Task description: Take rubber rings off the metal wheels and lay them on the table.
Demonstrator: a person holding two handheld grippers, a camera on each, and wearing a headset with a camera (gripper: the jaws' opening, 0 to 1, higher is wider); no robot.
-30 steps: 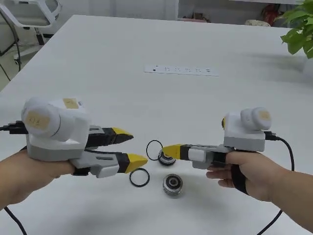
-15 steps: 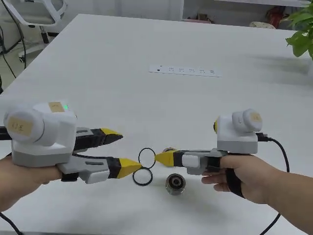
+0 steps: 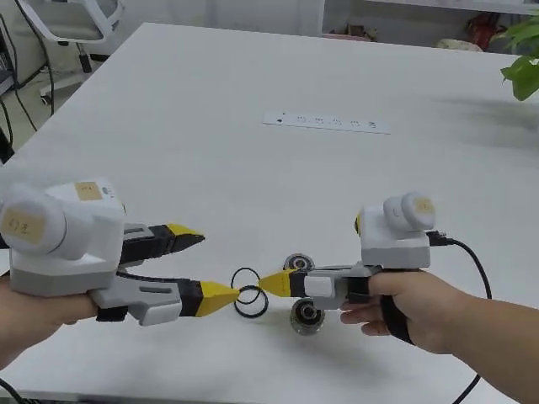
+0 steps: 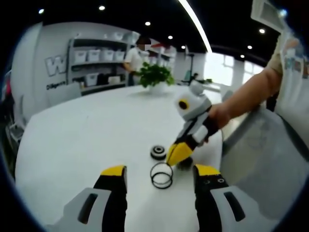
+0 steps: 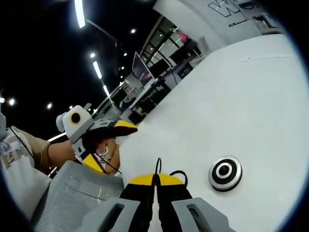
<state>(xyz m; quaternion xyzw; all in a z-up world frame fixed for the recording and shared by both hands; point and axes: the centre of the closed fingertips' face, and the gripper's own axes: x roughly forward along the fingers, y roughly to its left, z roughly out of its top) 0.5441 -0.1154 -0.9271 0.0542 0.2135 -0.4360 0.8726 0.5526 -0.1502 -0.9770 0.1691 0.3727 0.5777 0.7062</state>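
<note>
Head view: white counter (image 3: 253, 168); left claw (image 3: 221, 265) open, yellow tips wide apart, pointing toward the far metal wheel (image 3: 296, 263); right claw (image 3: 265, 283) closed, its tips just on the person's side of that wheel, pinching the edge of a rubber ring (image 3: 246, 270); this ring sits beside the far metal wheel, toward the left claw; cannot tell if it is clear of the counter; second rubber ring (image 3: 250, 315) flat on the counter, overlapping the first, a bit nearer the person than the far metal wheel; near metal wheel (image 3: 306, 316) just nearer than the far one, partly under the right claw; power strip (image 3: 327, 123) well beyond the far metal wheel.

Left gripper view: left claw (image 4: 161, 171) spread open, nothing between the tips; both rings overlap on the counter just ahead, below the far metal wheel (image 4: 158, 152); right claw (image 4: 177, 154) tip touches the ring edge right beside that wheel; near metal wheel (image 4: 186, 166) mostly hidden behind it; potted plant (image 4: 154, 75) far behind the wheel.

Right gripper view: right claw (image 5: 155, 180) shut; thin black ring edge (image 5: 158, 166) rises from between its tips; far metal wheel (image 5: 225, 172) on the counter, near the tips and to their right; left claw (image 5: 107, 144) open, well apart from the wheel, at left.
</note>
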